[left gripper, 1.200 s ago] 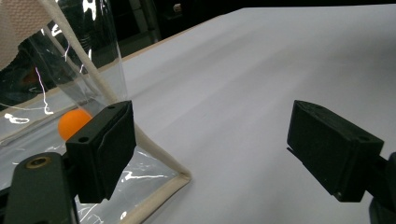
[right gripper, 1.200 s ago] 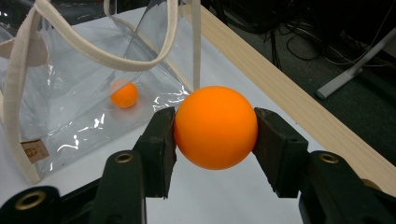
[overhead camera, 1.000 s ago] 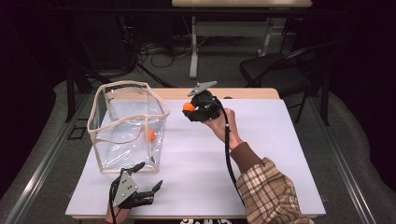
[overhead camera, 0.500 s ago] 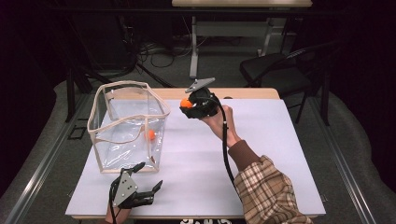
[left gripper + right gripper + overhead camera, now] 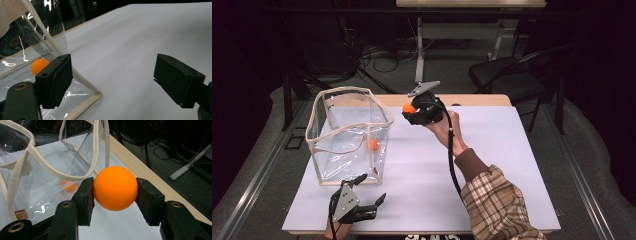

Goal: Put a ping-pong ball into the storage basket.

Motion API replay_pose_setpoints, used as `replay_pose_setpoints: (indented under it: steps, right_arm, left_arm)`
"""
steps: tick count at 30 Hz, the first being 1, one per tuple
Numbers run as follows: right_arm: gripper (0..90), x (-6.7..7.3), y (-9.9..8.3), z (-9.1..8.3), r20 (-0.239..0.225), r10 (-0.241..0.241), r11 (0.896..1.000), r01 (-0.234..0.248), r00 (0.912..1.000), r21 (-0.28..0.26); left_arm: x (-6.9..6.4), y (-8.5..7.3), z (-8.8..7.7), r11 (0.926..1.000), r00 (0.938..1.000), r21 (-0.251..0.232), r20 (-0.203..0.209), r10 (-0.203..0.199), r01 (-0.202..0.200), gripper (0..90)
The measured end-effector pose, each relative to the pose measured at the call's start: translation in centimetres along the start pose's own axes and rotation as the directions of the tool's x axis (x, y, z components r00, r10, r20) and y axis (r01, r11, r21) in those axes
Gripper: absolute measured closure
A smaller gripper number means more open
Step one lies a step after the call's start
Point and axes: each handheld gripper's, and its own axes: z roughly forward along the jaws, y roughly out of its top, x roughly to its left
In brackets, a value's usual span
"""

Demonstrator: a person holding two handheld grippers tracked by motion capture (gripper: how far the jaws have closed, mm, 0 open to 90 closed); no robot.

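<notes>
My right gripper (image 5: 411, 111) is shut on an orange ball (image 5: 115, 188) (image 5: 408, 108), both pads pressing its sides, and holds it in the air just right of a clear plastic bag (image 5: 348, 131) with cream trim and handles. A second orange ball (image 5: 373, 144) (image 5: 68, 185) (image 5: 38, 66) lies inside the bag on its floor. My left gripper (image 5: 371, 192) (image 5: 112, 77) rests open near the table's front edge, by the bag's front right corner (image 5: 96, 94), with nothing between its jaws.
The white table top (image 5: 492, 150) stretches to the right of the bag. Its wooden far edge (image 5: 477, 100) lies behind the right gripper. A dark chair (image 5: 507, 75) and cables on the floor lie beyond the table.
The right gripper has carried the ball a little to the left and up, closer to the bag's rim. The left gripper has stayed where it was.
</notes>
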Motion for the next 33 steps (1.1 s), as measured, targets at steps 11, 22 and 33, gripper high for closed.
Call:
replay_pose_setpoints:
  steps: [11, 22, 33]
  right_arm:
    - [50.5, 0.6, 1.3, 0.1, -0.012, -0.015, 1.000, 0.015, 0.9998, -0.020]
    - [50.5, 1.2, 2.4, 0.2, -0.020, -0.032, 0.999, 0.032, 0.9993, -0.025]
    - [50.5, 1.9, 3.5, 0.8, -0.032, -0.051, 0.998, 0.050, 0.9982, -0.027]
  left_arm:
    - [0.0, 0.0, 0.0, 1.0000, 1.0000, -0.001, -0.001, -0.001, 0.001, 15.5]
    - [0.0, 0.0, 0.0, 1.0000, 1.0000, -0.002, 0.000, 0.000, 0.000, 15.5]
    - [0.0, 0.0, 0.0, 1.0000, 1.0000, -0.003, 0.001, -0.002, 0.002, 15.5]
